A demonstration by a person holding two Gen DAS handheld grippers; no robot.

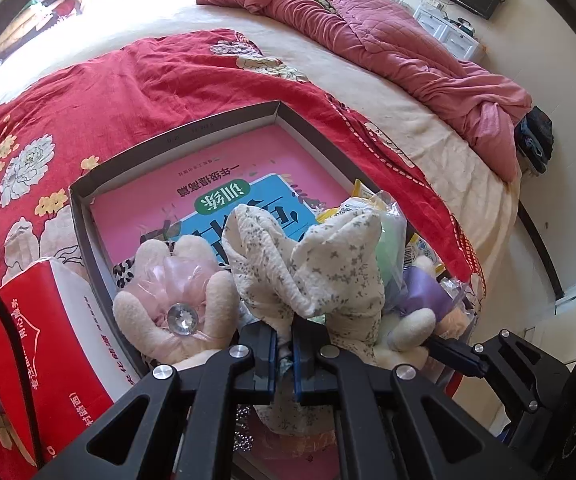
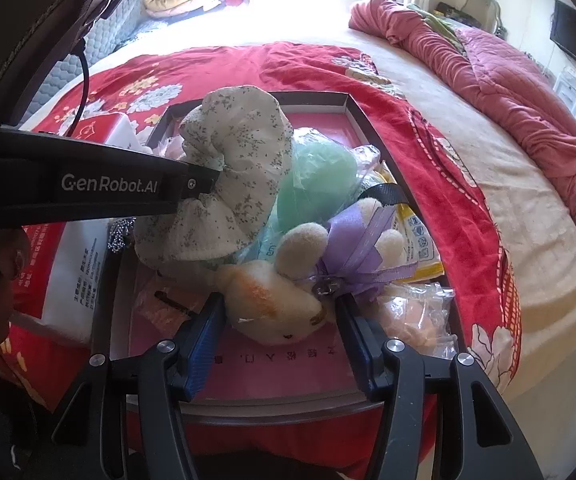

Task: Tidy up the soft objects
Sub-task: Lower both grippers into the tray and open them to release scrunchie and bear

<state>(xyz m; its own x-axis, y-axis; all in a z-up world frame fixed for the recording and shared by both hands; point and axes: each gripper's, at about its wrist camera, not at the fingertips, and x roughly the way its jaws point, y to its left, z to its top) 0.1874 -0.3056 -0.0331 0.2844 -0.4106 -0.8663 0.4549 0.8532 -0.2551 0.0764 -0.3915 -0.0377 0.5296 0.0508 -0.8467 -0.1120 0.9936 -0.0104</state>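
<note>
A shallow grey box (image 1: 168, 140) lined with a pink book lies on the red flowered bedspread. My left gripper (image 1: 284, 336) is shut on a white cloth with small grey flowers (image 1: 308, 264), bunched above the box; from the right wrist view this gripper (image 2: 204, 184) reaches in from the left, holding the cloth (image 2: 240, 160) up. My right gripper (image 2: 280, 308) is shut on a cream plush rabbit (image 2: 276, 300) with a purple ribbon (image 2: 356, 248), its blue pads pressing the head on both sides. A second cream plush with a pink bow and a gem (image 1: 172, 300) sits at the box's near left.
A green bagged item (image 2: 320, 176), a yellow packet (image 2: 420, 232) and a clear bag with something peach (image 2: 420, 312) crowd the box's right side. A red and white carton (image 1: 48, 340) stands left of the box. A rumpled pink quilt (image 1: 388, 40) lies across the far bed.
</note>
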